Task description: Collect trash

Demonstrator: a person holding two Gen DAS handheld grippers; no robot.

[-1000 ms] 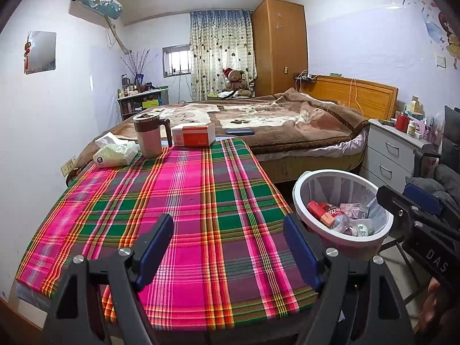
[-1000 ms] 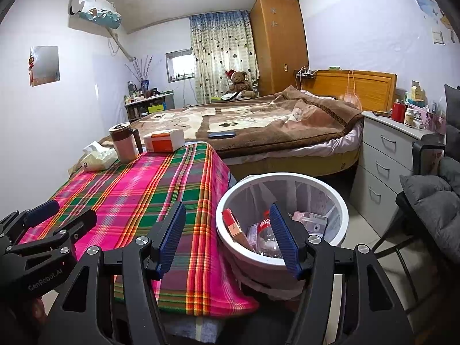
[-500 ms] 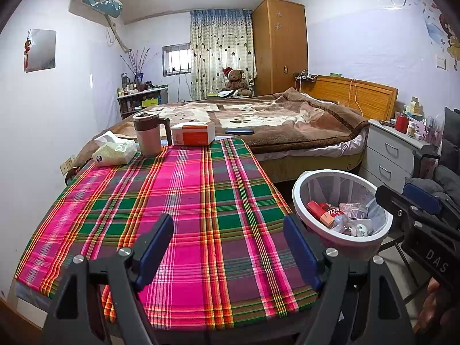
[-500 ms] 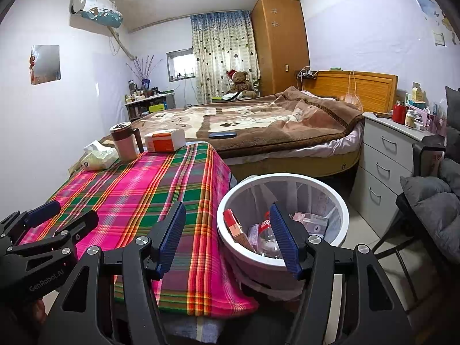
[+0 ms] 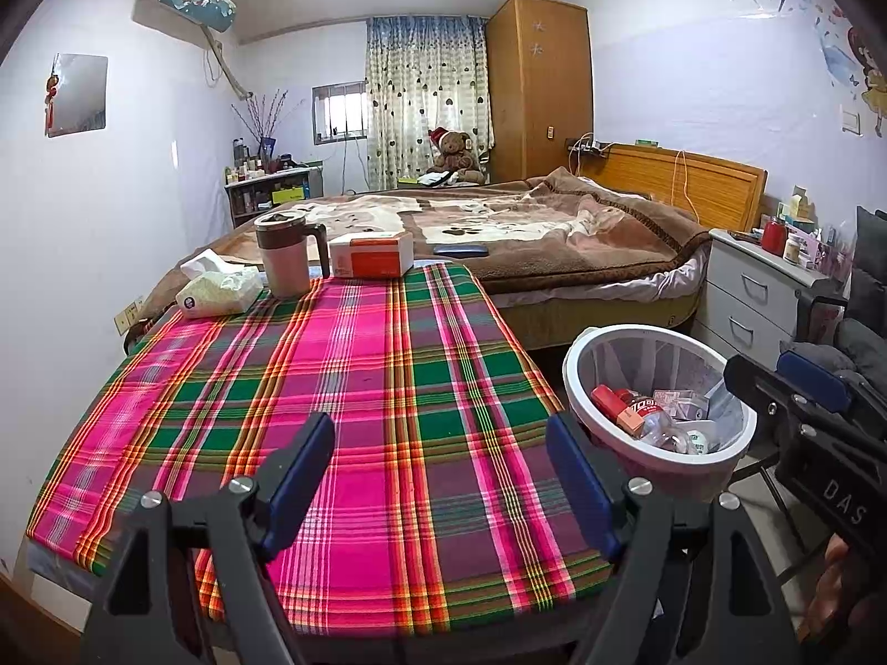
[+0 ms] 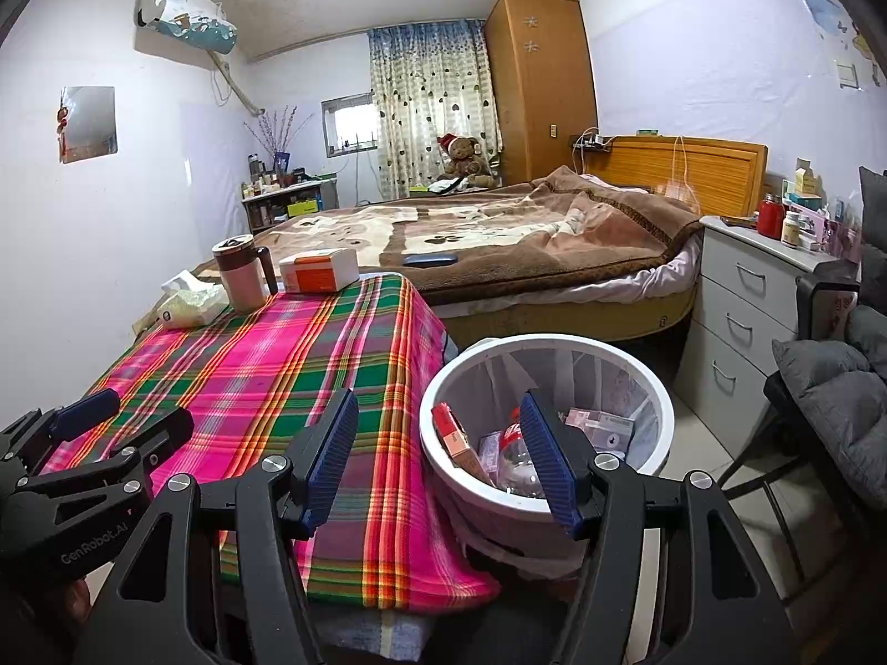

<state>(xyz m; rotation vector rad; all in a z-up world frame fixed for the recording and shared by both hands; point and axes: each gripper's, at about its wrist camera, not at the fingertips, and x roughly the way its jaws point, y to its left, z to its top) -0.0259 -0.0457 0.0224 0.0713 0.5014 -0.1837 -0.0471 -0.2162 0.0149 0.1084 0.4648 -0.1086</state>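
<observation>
A white round trash bin (image 5: 576, 366) (image 6: 659, 415) stands on the floor at the table's right side. Inside it lie a red box (image 5: 612, 404) (image 6: 454, 438), a clear plastic bottle (image 5: 659, 426) (image 6: 513, 460) and small cartons (image 6: 601, 426). My left gripper (image 5: 443, 460) hovers open over the near part of the plaid tablecloth (image 5: 360, 366), nothing between its blue pads. My right gripper (image 6: 438, 454) is open too, held over the table's near right corner and the bin's rim, empty. Each gripper shows at the edge of the other's view.
At the table's far end stand a lidded mug (image 5: 285, 260), an orange-and-white box (image 5: 371, 255) and a tissue pack (image 5: 219, 291). A bed (image 5: 526, 238) lies behind, a white nightstand (image 5: 759, 288) and a grey-cushioned chair (image 6: 831, 399) to the right.
</observation>
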